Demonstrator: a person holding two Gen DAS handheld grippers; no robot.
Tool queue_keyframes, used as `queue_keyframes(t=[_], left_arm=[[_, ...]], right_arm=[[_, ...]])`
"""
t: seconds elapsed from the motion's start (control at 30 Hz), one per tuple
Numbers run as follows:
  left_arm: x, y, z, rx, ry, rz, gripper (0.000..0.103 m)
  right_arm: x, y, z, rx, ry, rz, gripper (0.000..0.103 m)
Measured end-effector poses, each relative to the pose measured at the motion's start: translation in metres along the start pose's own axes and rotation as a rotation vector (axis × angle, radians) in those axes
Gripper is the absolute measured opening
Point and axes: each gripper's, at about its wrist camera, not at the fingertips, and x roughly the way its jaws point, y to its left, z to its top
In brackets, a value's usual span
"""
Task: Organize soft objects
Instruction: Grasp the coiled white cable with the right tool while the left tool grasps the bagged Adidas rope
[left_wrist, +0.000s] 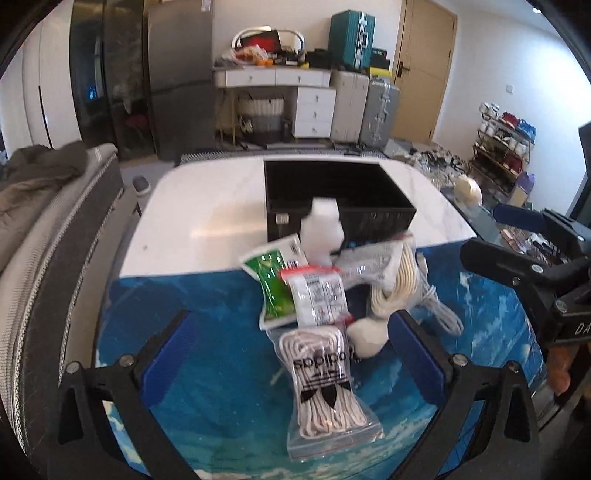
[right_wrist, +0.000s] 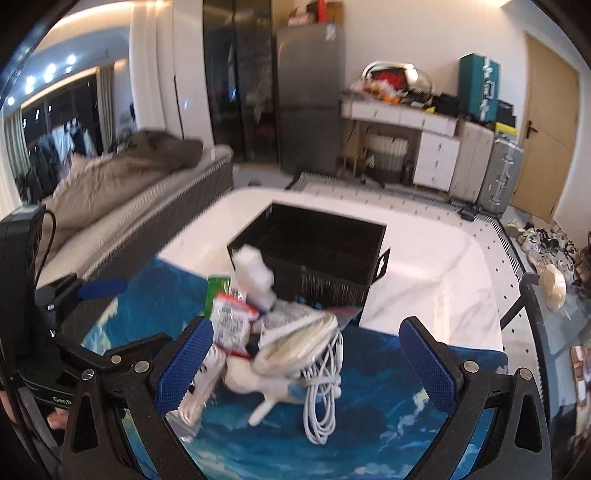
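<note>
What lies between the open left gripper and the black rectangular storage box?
In the left wrist view, between the left gripper and the black rectangular storage box lies a pile of packets, nearest the clear bag of white laces.

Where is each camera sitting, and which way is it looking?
Left wrist: sits on the left gripper, looking forward over the bagged laces toward the black bin; its own open blue fingers show, with the other gripper at the right edge.
Right wrist: sits on the right gripper, looking forward over the white cable from further right; its own open fingers show, with the other gripper at the left edge.
Shared: bin, pile of soft things, blue mat, white table.
</note>
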Motion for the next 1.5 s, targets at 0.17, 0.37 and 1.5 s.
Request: queue_keyframes(t=[0.17,0.37,1.5], left_arm=[[0.026,-0.013,-0.018,0.064,0.092,0.037,0.097],[0.05,-0.015,-0.036,0.067,0.172,0.05,0.085],[0.037,-0.018,-0.058,0.081,0.239,-0.052,0.041]], right_arm=[[0.032,-0.006,-0.026,-0.002,0.101,0.001,0.102],[0.074,-0.027,-0.054,0.019,0.212,-0.012,0.069],[0.063,-0.006,-0.104,-0.104,0.323,0.064,0.031]])
